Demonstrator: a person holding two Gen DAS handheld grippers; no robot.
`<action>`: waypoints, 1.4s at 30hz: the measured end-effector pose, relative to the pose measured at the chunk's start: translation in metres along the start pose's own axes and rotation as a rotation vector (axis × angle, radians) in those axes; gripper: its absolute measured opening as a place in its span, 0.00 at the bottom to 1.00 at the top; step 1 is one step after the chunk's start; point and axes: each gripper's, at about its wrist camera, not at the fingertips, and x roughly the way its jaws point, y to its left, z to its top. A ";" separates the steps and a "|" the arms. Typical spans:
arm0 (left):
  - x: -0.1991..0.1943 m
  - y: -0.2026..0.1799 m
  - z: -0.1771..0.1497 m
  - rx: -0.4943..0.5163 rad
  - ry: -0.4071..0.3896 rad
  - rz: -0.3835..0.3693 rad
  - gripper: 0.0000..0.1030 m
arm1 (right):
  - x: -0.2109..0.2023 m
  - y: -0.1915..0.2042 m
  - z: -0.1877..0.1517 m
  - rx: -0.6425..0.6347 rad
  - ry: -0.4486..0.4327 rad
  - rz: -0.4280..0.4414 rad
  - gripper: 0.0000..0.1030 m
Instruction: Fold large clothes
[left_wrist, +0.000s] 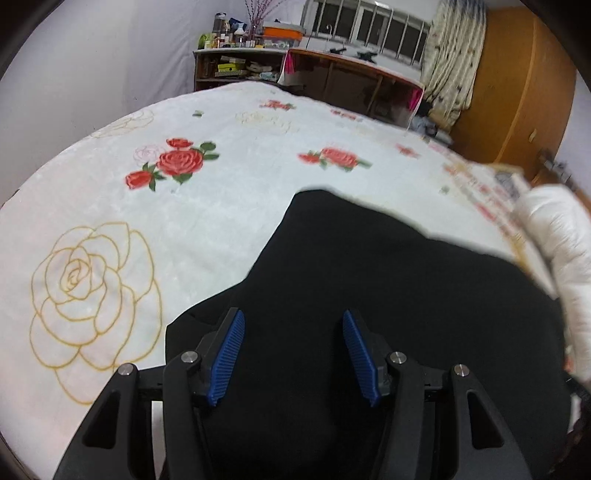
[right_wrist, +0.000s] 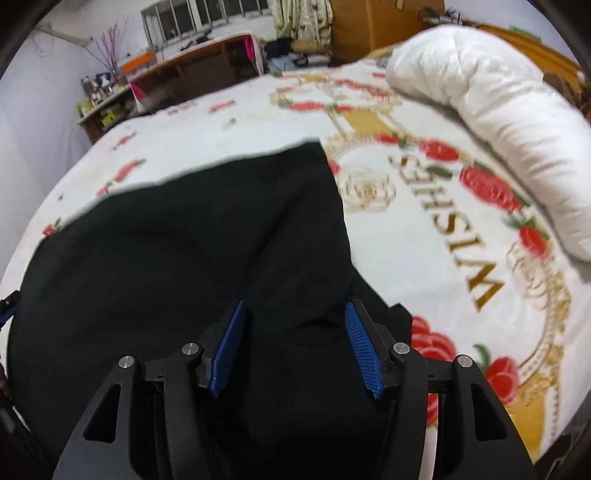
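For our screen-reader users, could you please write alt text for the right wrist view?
The right gripper, open, hovers over a black garment spread on a floral blanket. A white rolled duvet lies at the bed's far right.

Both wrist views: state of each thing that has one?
black garment: lying on the bed, partly folded, not gripped
left gripper: open, over the garment
right gripper: open, over the garment
white pillow: lying on the floral blanket
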 end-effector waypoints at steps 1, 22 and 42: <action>0.003 0.000 -0.003 0.011 -0.006 0.006 0.56 | 0.001 -0.003 -0.001 0.006 -0.002 0.003 0.55; 0.071 -0.023 0.057 0.001 0.026 0.037 0.59 | 0.057 0.001 0.071 0.018 0.007 -0.025 0.55; -0.084 -0.058 -0.001 0.189 -0.066 -0.050 0.59 | -0.086 0.051 0.007 -0.066 -0.097 0.014 0.55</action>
